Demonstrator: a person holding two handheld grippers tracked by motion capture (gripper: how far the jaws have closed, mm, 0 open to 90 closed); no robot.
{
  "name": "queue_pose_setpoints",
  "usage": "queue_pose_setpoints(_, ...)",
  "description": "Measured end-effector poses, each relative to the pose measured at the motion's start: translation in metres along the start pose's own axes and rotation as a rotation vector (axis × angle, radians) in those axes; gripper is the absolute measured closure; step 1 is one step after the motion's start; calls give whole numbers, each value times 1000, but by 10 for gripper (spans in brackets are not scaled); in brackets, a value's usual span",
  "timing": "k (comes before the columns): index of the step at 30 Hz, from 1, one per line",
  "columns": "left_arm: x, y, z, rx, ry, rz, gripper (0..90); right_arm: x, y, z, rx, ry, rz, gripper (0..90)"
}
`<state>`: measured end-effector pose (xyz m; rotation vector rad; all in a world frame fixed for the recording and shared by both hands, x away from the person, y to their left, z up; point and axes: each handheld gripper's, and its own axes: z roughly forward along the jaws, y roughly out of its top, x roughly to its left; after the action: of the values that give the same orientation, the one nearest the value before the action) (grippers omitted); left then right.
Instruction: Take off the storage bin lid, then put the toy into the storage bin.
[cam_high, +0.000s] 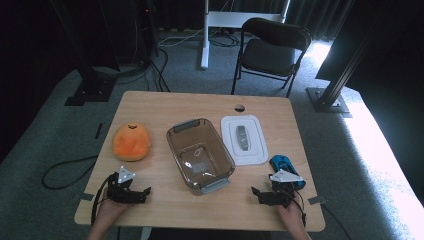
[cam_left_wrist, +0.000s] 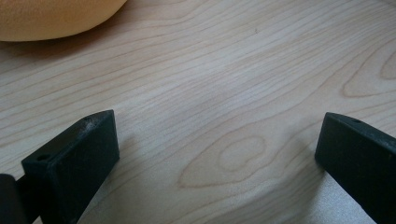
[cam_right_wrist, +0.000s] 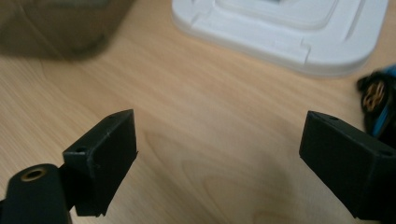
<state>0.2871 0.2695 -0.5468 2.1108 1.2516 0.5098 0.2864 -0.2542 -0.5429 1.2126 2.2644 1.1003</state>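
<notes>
A clear brownish plastic tub (cam_high: 200, 154) stands in the middle of the wooden table (cam_high: 150, 105). Its white lid (cam_high: 243, 139) lies flat just to the right of it. An orange plush toy (cam_high: 131, 141) rests at the left. A blue toy car (cam_high: 285, 166) sits at the right near the table's edge. My left gripper (cam_high: 134, 192) rests open on the wood below the plush, with bare table between its jaws (cam_left_wrist: 219, 140). My right gripper (cam_high: 270, 194) stands open beside the car, the lid (cam_right_wrist: 289, 32) ahead of it and the car (cam_right_wrist: 380, 105) at its right jaw.
A black folding chair (cam_high: 272, 50) stands on the carpet beyond the table. A white desk leg (cam_high: 205, 35) and dark stands and cables lie farther back. The table has a small round hole (cam_high: 239, 107) near its far edge.
</notes>
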Motion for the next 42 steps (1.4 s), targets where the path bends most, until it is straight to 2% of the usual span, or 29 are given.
queue_pose_setpoints(5,0,0,0,1,-1,4,1,-2,-3,-1,-8,-12,14,105)
queue_pose_setpoints(7,0,0,-1,2,-4,11,1,-2,-4,-2,-6,-35,-8,105)
queue_pose_setpoints(9,-1,0,-1,1,-6,12,1,-4,-7,-1,14,-23,5,106)
queue_pose_setpoints(12,0,0,-1,1,-7,13,1,-4,-7,0,19,-28,-7,123)
queue_pose_setpoints(16,0,-1,-1,1,-15,20,1,-3,-6,3,58,-34,-15,127)
queue_pose_setpoints(18,0,-1,-2,4,-19,25,2,-1,-6,4,62,-48,-29,124)
queue_pose_setpoints(23,1,0,-4,18,-32,24,10,-1,-6,4,64,-49,-24,123)
queue_pose_setpoints(24,2,0,-5,28,-40,12,10,-1,-6,4,64,-47,-25,123)
queue_pose_setpoints(26,1,1,-7,29,-40,12,10,-1,-6,4,64,-46,-26,123)
queue_pose_setpoints(30,0,7,-20,5,-23,23,10,-2,-6,4,65,-45,-27,123)
queue_pose_setpoints(33,3,14,-30,-26,-9,13,10,-2,-6,4,65,-45,-26,123)
queue_pose_setpoints(35,6,18,-34,-40,-22,-1,10,-2,-6,4,65,-45,-27,123)
queue_pose_setpoints(38,8,25,-37,-43,11,12,10,-2,-6,4,65,-46,-26,123)
queue_pose_setpoints(42,12,34,-41,-62,26,8,10,-2,-6,4,66,-47,-26,123)
